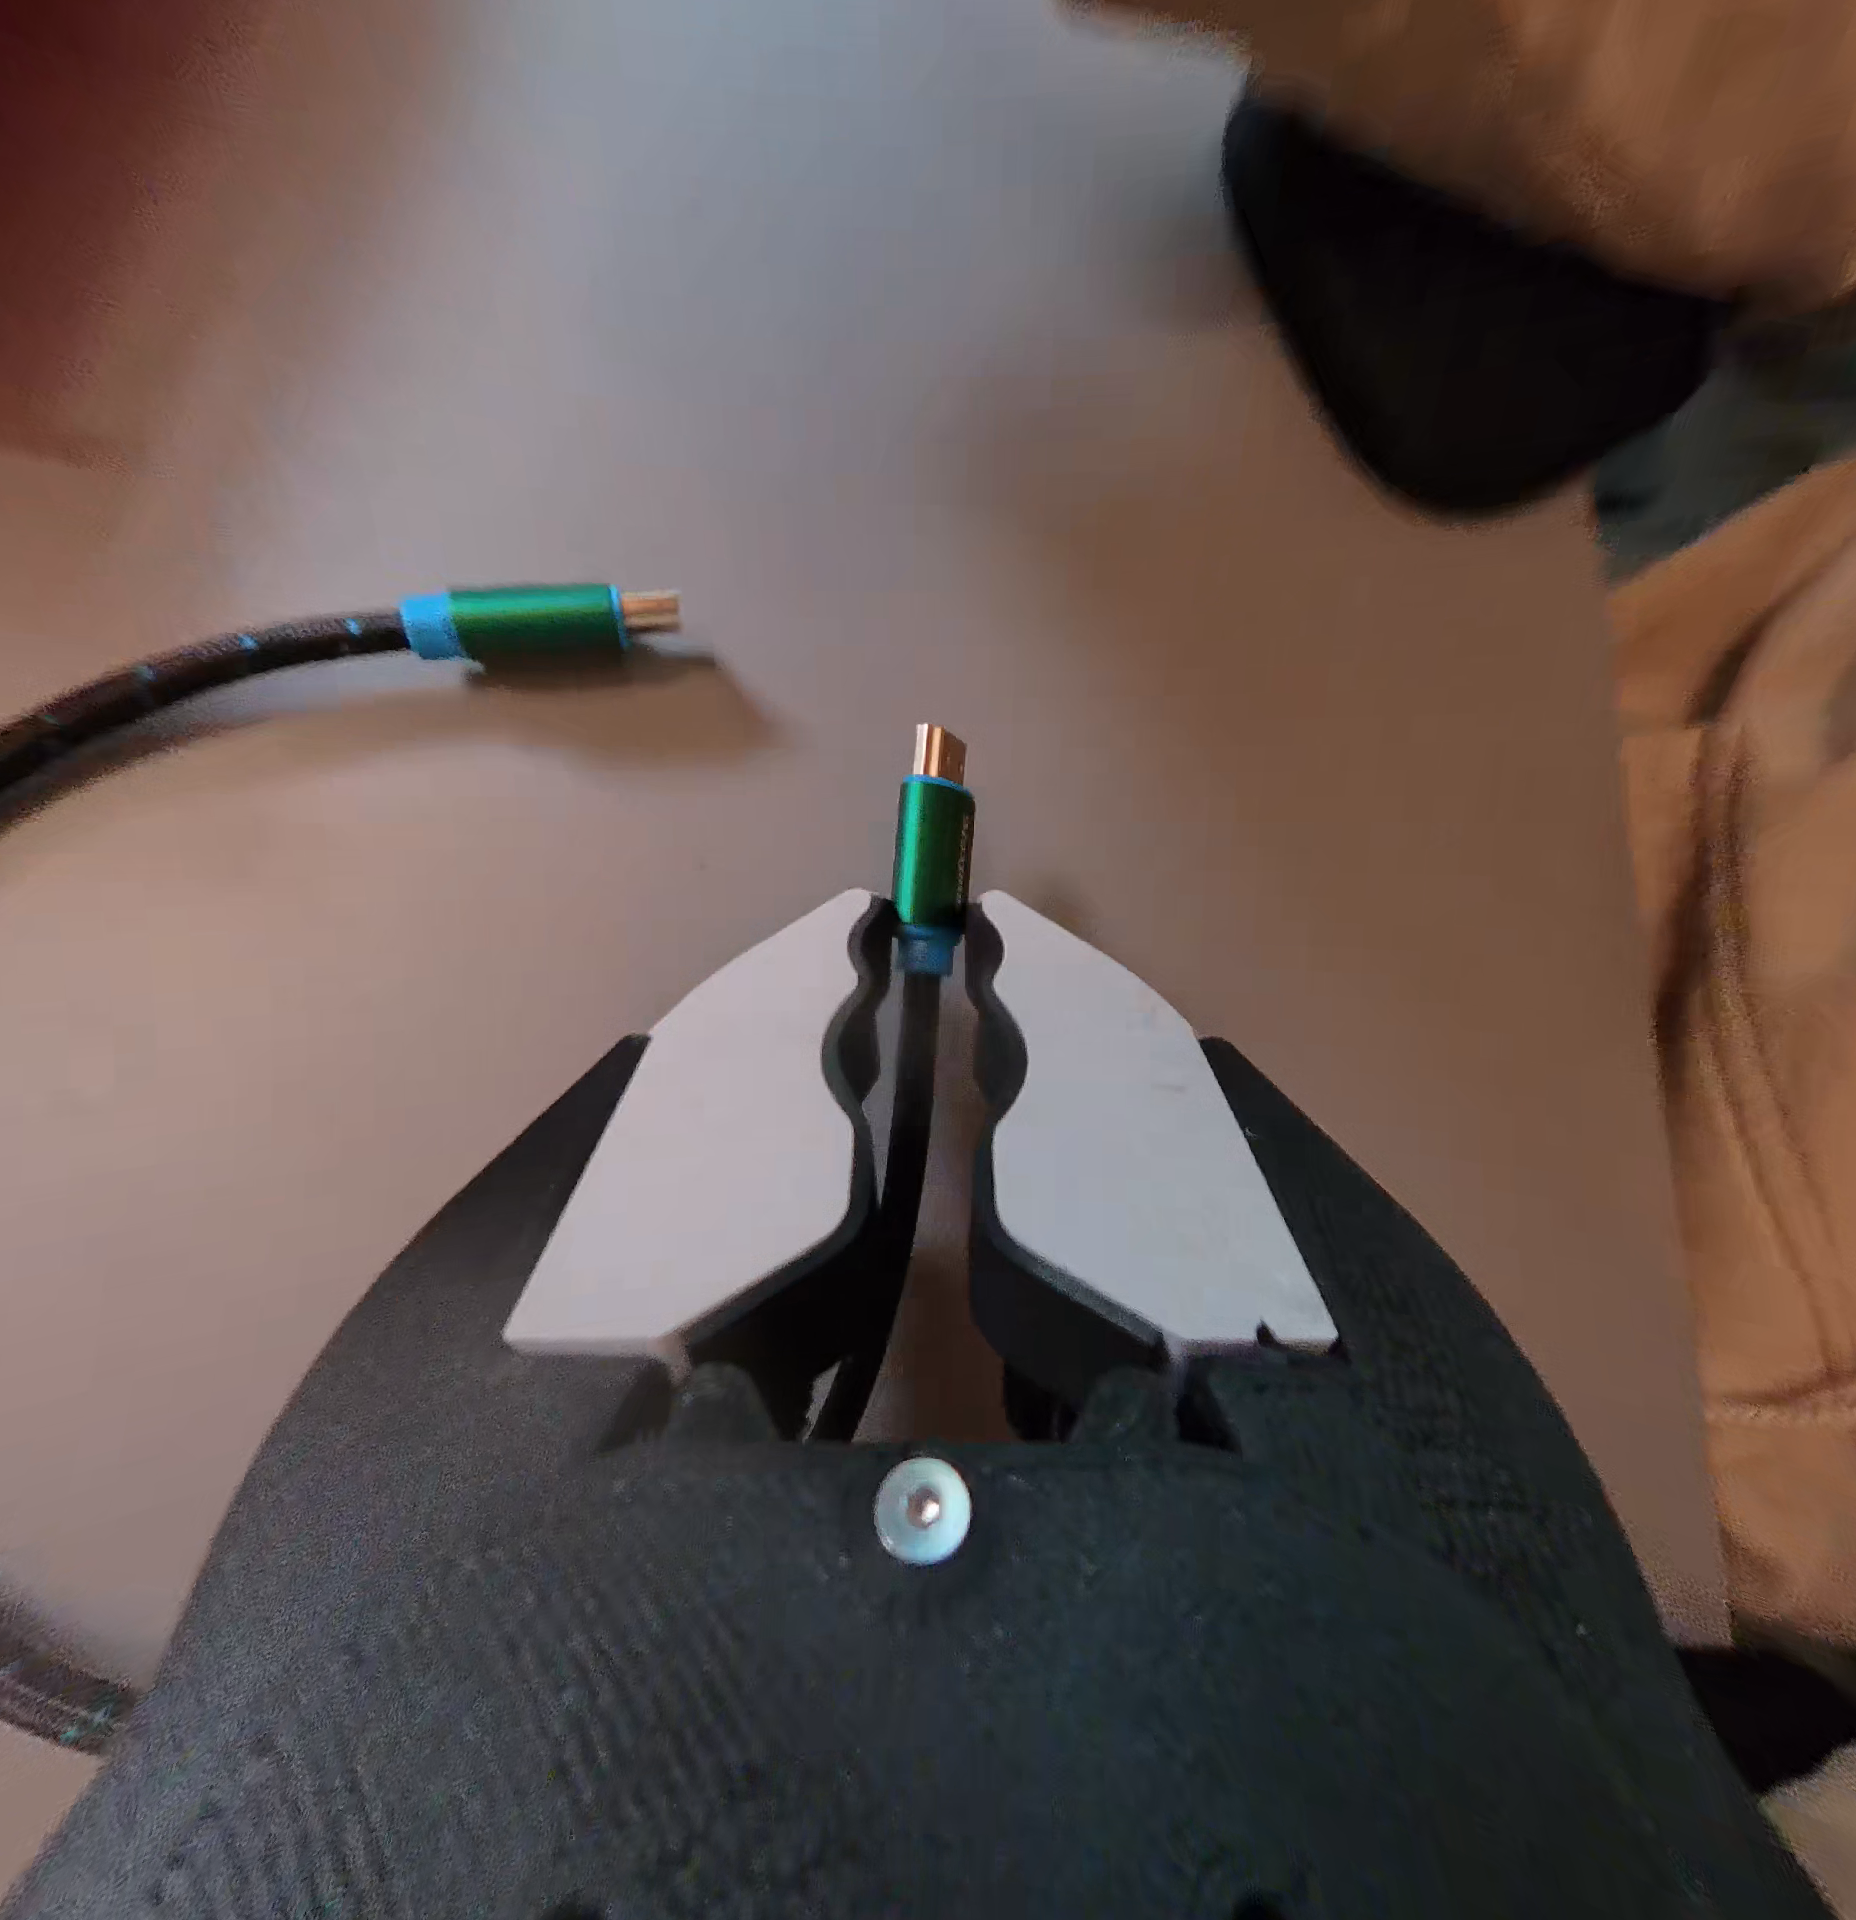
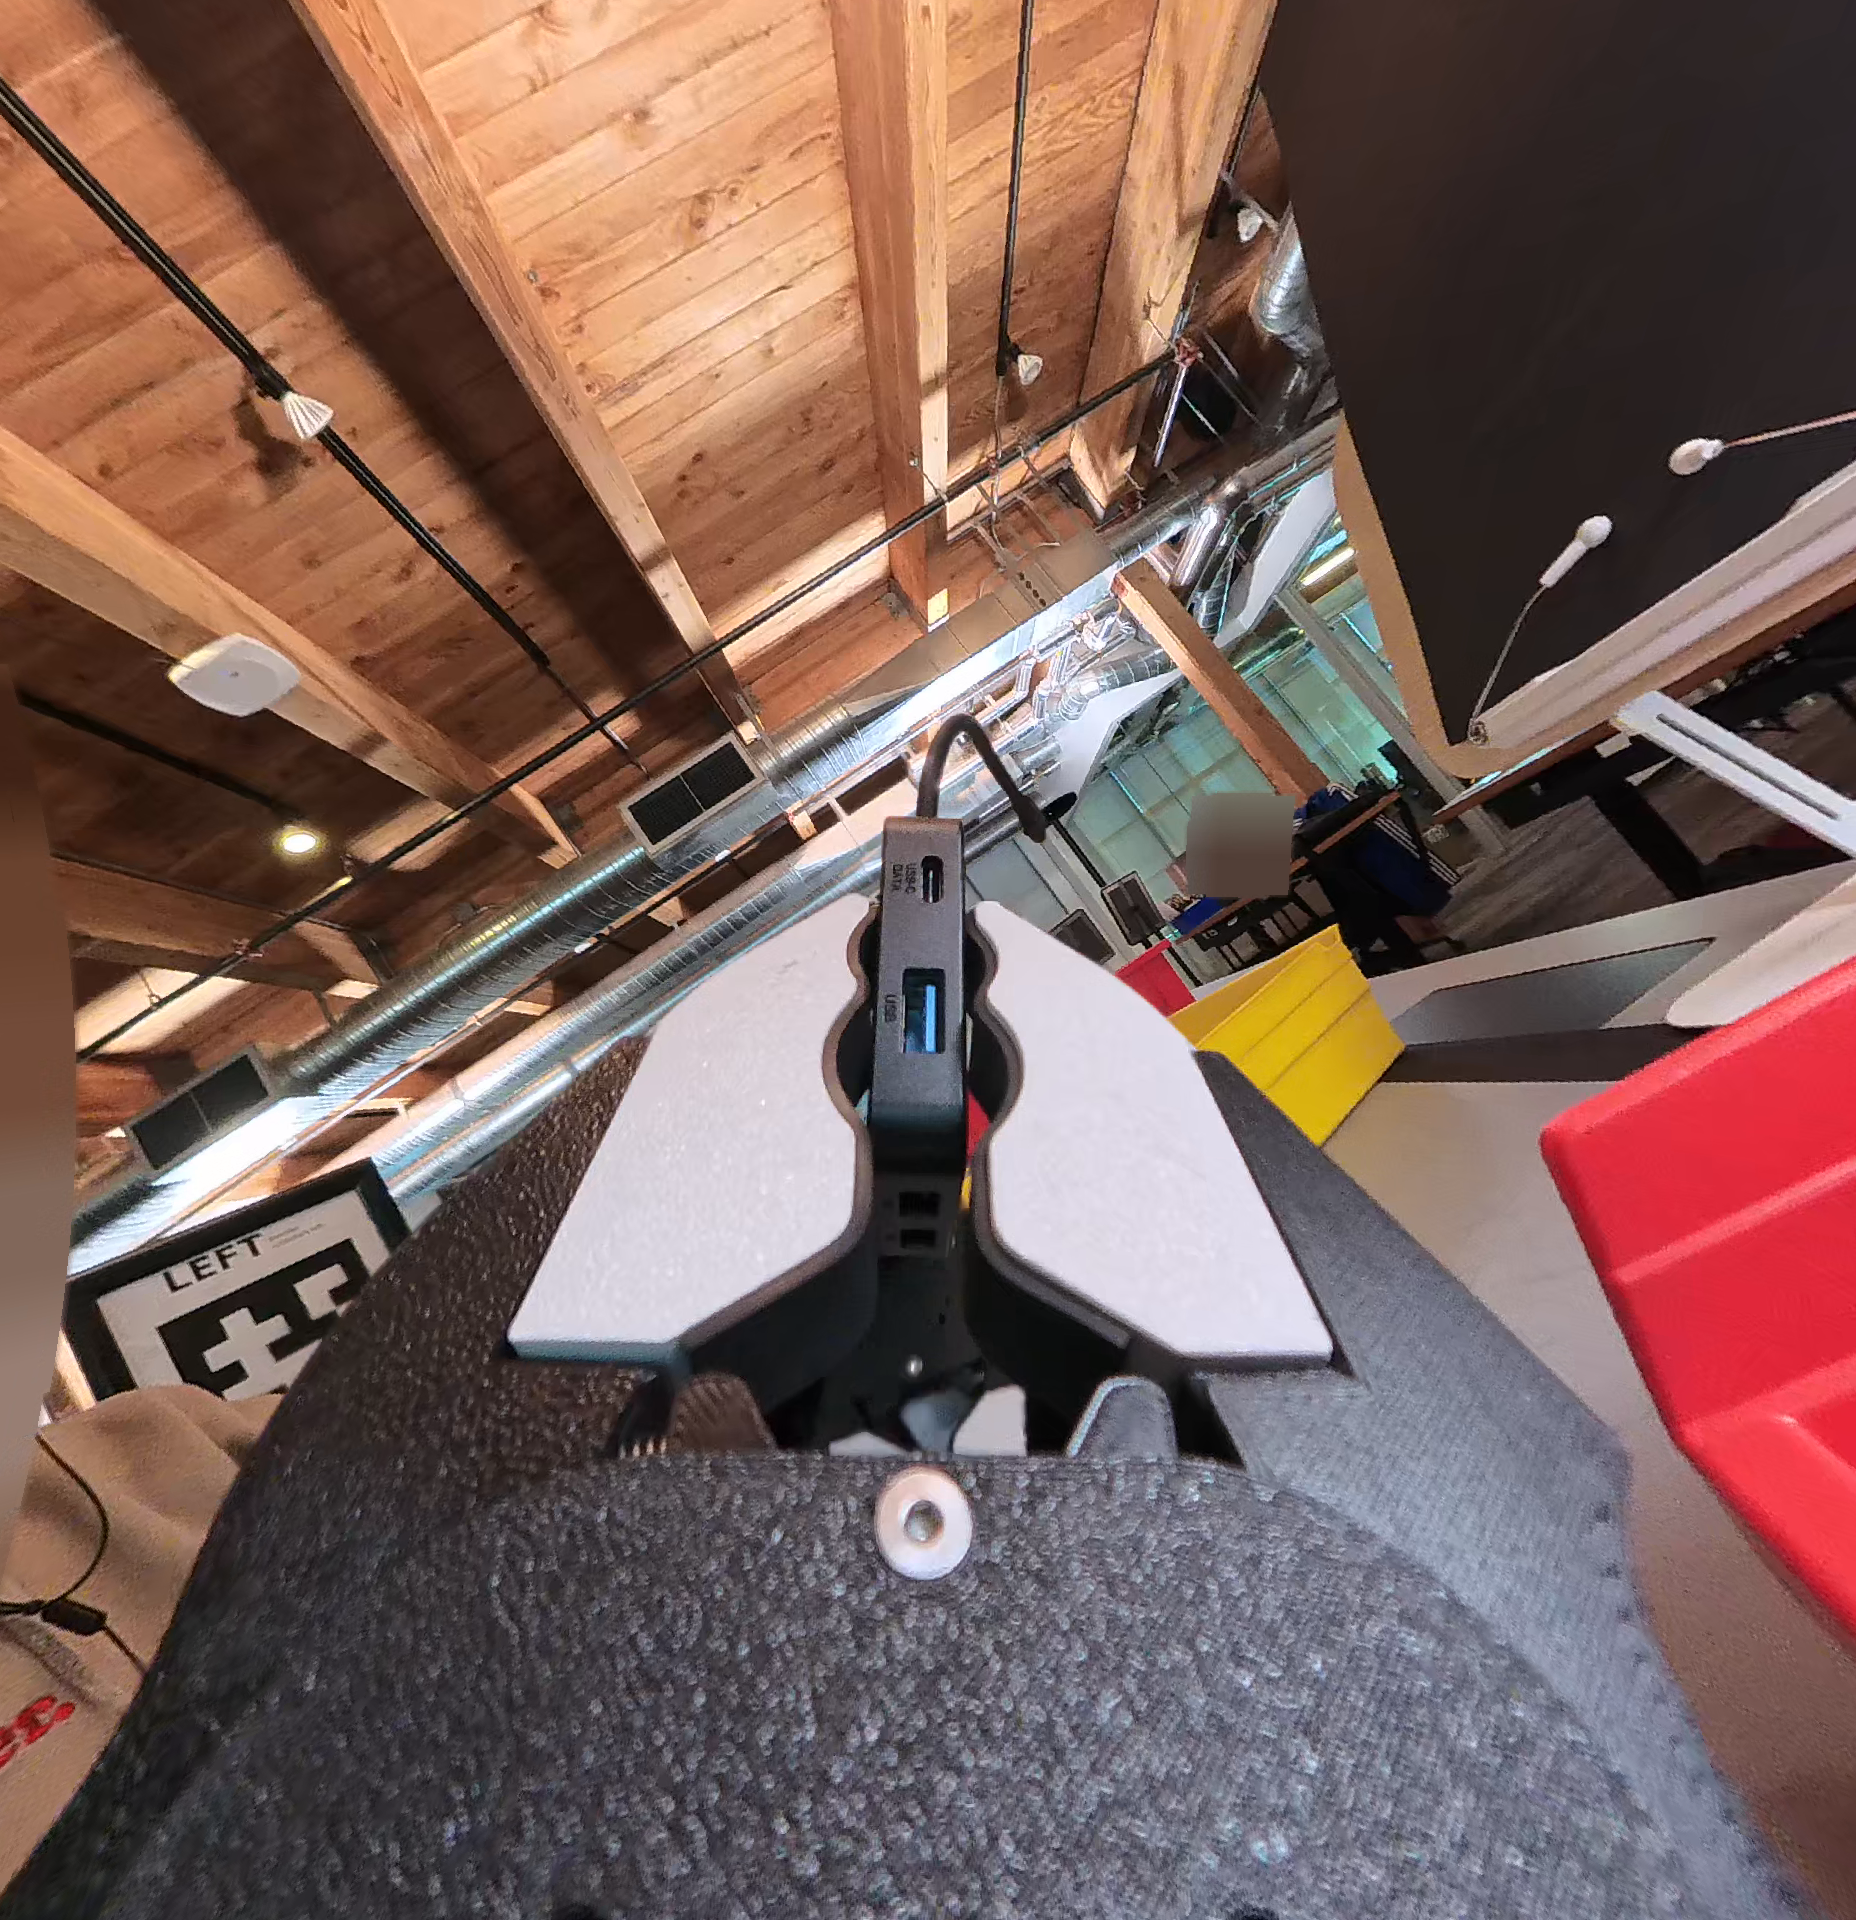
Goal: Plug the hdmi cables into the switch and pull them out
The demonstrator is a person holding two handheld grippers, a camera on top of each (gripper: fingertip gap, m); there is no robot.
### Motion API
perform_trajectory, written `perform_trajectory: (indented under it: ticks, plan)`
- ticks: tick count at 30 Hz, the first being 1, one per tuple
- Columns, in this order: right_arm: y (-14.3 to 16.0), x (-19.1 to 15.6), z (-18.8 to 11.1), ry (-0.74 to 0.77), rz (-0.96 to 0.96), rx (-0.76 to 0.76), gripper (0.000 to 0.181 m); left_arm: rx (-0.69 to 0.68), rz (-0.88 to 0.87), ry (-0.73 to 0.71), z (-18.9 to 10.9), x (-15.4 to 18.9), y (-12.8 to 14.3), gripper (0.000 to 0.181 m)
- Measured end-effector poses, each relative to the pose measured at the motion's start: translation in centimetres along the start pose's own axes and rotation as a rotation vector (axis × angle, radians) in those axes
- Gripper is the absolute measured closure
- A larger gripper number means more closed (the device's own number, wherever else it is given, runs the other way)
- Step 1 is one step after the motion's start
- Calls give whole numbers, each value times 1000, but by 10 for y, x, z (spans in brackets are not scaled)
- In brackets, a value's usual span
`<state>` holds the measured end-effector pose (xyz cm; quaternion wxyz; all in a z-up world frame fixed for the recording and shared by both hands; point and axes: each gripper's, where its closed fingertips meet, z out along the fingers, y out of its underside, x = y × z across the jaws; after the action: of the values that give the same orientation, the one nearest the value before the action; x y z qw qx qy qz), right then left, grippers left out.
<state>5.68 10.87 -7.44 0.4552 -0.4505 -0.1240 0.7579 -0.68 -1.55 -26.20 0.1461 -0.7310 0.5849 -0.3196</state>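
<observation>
The left gripper [image 1: 929, 914] is clamped on a green plug [image 1: 934, 854], pinching it near its blue collar so the gold tip points away from the fingers, lifted above the table [image 1: 1163, 727]. The plug's black cable [image 1: 896, 1122] trails back between the fingers. A second green plug [image 1: 537, 621] lies on the table beyond and to the left of the held one, well apart. The right gripper [image 2: 922, 935] grips the black switch [image 2: 916, 1029], raised toward the wooden ceiling [image 2: 643, 260]. A red bin [image 2: 1734, 1299] sits right of the switch.

Red bin [image 2: 1734, 1299], yellow bin [image 2: 1293, 1023]
</observation>
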Motion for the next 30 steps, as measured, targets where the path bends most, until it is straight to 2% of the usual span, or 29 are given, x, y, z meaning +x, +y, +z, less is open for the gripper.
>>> perform_trajectory:
  ticks: [1,5,7,11,18,30]
  plan:
    - [1,-1,0,-6,6,-2,168,80,-16,-3,-9,-1,-13,167]
    - [12,-1,6,-10,15,-48,168,391,-131,-103,-57,-13,-62,167]
    - [24,-1,11,-9,22,-78,168,453,-127,-130,-71,-11,-72,167]
    - [44,-4,21,-7,-1,-127,168,497,-117,-191,-84,-13,-79,167]
    - [46,-6,23,-6,-6,-126,168,520,-133,-235,-98,-21,-77,167]
    - [51,3,23,66,-38,-165,168,476,-108,-280,-96,-22,-74,167]
